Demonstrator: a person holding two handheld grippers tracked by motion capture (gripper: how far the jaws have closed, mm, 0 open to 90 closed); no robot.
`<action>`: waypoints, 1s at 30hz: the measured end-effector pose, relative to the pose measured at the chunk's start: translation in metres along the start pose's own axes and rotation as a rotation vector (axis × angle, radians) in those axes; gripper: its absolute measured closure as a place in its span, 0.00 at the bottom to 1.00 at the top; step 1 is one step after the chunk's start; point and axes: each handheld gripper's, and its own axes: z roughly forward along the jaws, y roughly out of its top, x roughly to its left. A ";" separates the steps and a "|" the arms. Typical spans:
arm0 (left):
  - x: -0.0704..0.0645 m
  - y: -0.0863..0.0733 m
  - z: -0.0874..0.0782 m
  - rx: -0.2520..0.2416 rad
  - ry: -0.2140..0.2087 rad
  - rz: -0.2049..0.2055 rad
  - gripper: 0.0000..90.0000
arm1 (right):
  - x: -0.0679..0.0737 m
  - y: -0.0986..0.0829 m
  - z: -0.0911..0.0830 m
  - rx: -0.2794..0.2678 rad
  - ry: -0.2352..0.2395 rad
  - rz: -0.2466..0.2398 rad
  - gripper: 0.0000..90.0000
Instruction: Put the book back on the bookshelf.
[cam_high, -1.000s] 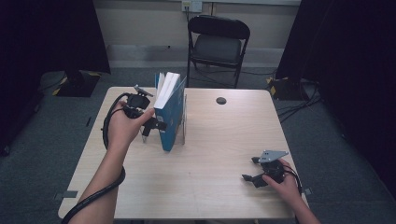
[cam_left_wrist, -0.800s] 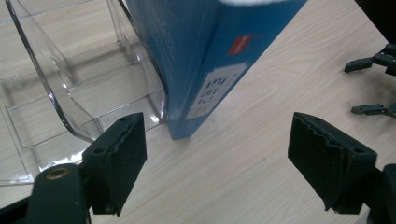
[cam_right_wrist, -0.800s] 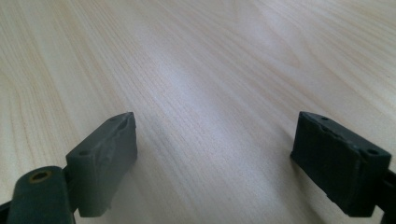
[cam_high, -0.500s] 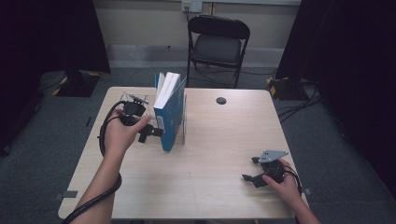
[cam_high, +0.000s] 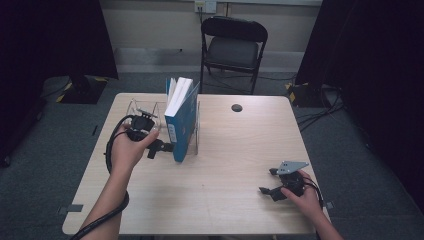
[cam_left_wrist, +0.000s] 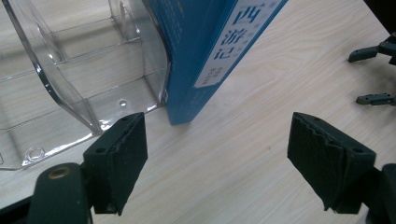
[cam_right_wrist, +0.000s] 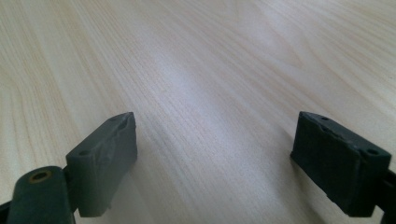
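Observation:
A blue book (cam_high: 181, 121) with white pages stands tilted in a clear plastic holder (cam_high: 145, 109) at the table's back left. My left gripper (cam_high: 161, 150) is open just in front of the book's near lower corner, not touching it. In the left gripper view the book's spine (cam_left_wrist: 210, 51) with white characters and the clear holder (cam_left_wrist: 70, 74) lie just beyond the open left gripper (cam_left_wrist: 215, 140), with bare wood between its jaws. My right gripper (cam_high: 266, 181) rests open near the table's front right. In its own view the right gripper (cam_right_wrist: 215, 140) has only tabletop between its jaws.
The wooden table (cam_high: 235, 150) has a small black disc (cam_high: 236, 107) at the back centre. A black folding chair (cam_high: 232, 45) stands behind the table. The other hand's jaw tips (cam_left_wrist: 373, 74) appear at the right edge of the left gripper view.
My left gripper has drawn back from the book toward the near side and a little left. The book still stands in the holder. The right gripper has hardly moved.

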 end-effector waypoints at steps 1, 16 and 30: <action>0.000 -0.001 0.001 0.000 -0.001 -0.004 0.22 | 0.000 0.000 0.000 0.000 0.000 0.000 0.14; 0.011 -0.020 0.006 0.006 0.000 -0.018 0.23 | 0.000 0.000 0.000 0.000 -0.001 -0.001 0.15; 0.023 -0.042 0.014 0.013 -0.002 -0.038 0.23 | 0.000 0.000 0.000 0.001 0.002 -0.003 0.14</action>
